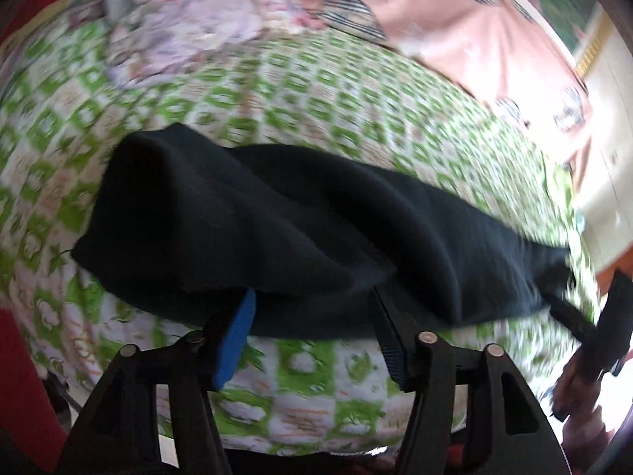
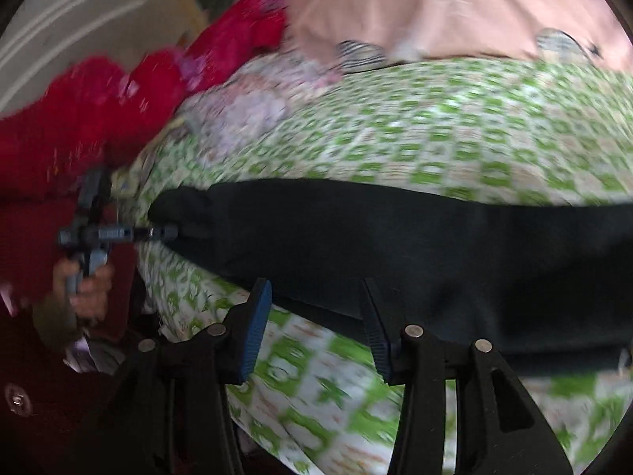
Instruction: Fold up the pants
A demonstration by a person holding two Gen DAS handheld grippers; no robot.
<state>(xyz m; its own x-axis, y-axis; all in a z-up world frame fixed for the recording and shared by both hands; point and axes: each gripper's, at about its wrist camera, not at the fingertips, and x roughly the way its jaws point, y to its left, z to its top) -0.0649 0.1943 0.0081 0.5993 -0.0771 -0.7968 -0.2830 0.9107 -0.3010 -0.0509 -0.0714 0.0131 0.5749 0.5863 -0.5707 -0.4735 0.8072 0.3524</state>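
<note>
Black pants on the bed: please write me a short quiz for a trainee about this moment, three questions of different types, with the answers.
1. True or false: the left gripper is clamped on the black pants.
2. What does the black garment lie on?
A. a wooden floor
B. a green and white checked bedsheet
C. a chair
3. Fill in: in the right wrist view, the right gripper has its jaws ____, with the edge of the pants just beyond its fingertips.

Key
1. False: its jaws stand apart at the near edge of the pants.
2. B
3. open
</note>
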